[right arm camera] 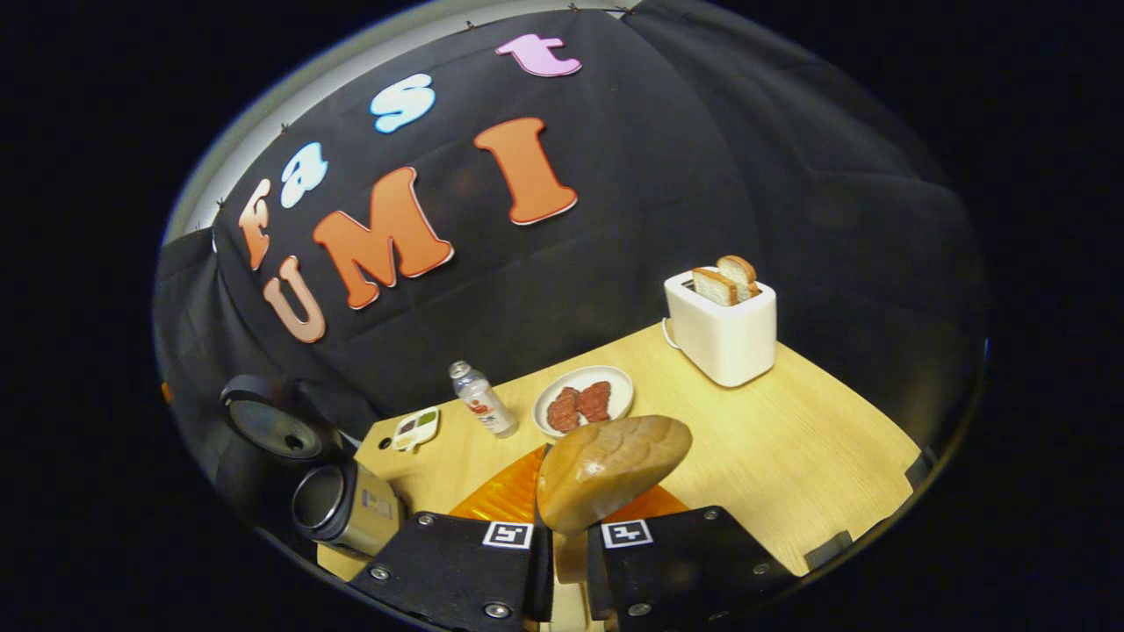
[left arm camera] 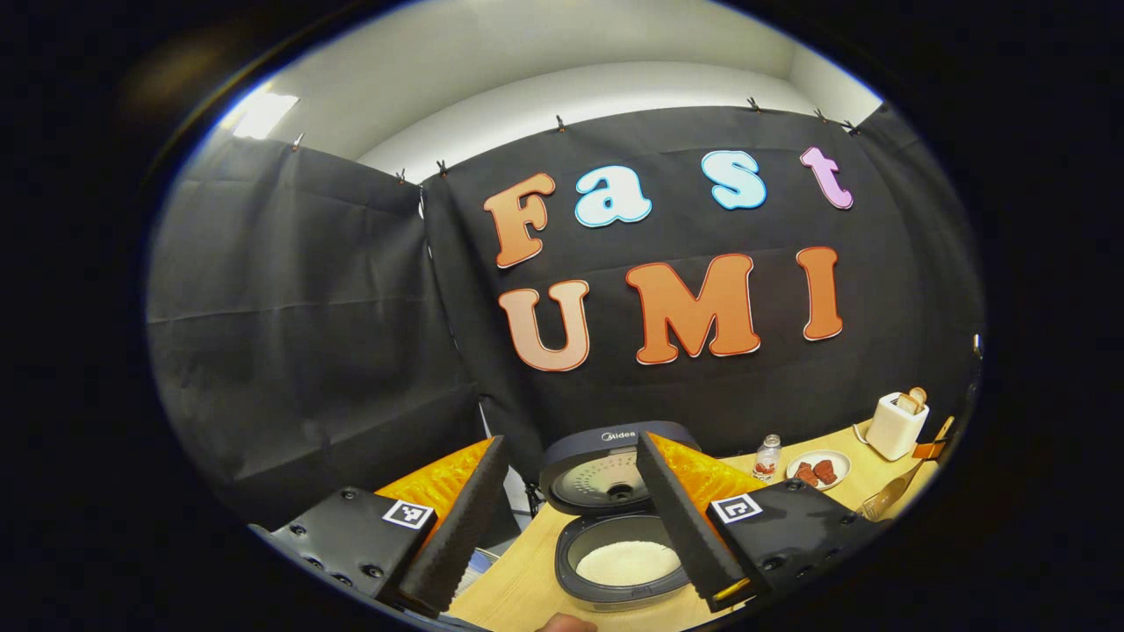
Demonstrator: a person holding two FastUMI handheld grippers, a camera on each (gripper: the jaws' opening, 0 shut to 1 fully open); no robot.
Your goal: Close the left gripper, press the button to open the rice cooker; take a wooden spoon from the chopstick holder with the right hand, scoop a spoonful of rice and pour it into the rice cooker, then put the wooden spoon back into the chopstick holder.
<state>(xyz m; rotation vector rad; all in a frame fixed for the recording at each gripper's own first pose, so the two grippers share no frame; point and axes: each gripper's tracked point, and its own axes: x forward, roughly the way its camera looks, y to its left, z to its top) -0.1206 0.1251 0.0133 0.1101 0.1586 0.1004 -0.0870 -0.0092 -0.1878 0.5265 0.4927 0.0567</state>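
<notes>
Left gripper (left arm camera: 571, 518) is wide apart, nothing btwn its fingers, hanging above the near edge of the wooden table (left arm camera: 518, 588). Straight ahead btwn those fingers sits the rice cooker (left arm camera: 615, 535), lid (left arm camera: 606, 470) up and tilted back toward the black cloth wall, inner pot showing a flat bed of white rice (left arm camera: 628, 562). In the left gripper view, further right on the table: a small clear bottle (left arm camera: 767, 456), just beside it a white plate (left arm camera: 818, 470) w/ reddish-brown pieces on it, then a white toaster (left arm camera: 896, 426) w/ bread slices poking out the top. At the far right edge of that view the wooden spoon (left arm camera: 887, 499) shows, held up over the table w/ an orange bit of the other gripper near its handle. Right gripper (right arm camera: 569, 562) is clamped on the spoon's handle, both fingers pressed against it; the spoon's bowl (right arm camera: 610, 470) sticks up and forward, back of the bowl facing the camera, so can't tell if there's rice in it. In the right gripper view the spoon is over the table, w/ the plate (right arm camera: 584, 399) of reddish pieces just behind it, the bottle (right arm camera: 481, 399) to the plate's left and leaning, a small condiment dish (right arm camera: 415, 428) left of the bottle. The toaster (right arm camera: 722, 329) stands well apart at back right. At lower left a metal cylindrical holder (right arm camera: 344, 509) looks tipped toward the camera, mouth dark, next to the cooker's raised lid (right arm camera: 277, 426).
</notes>
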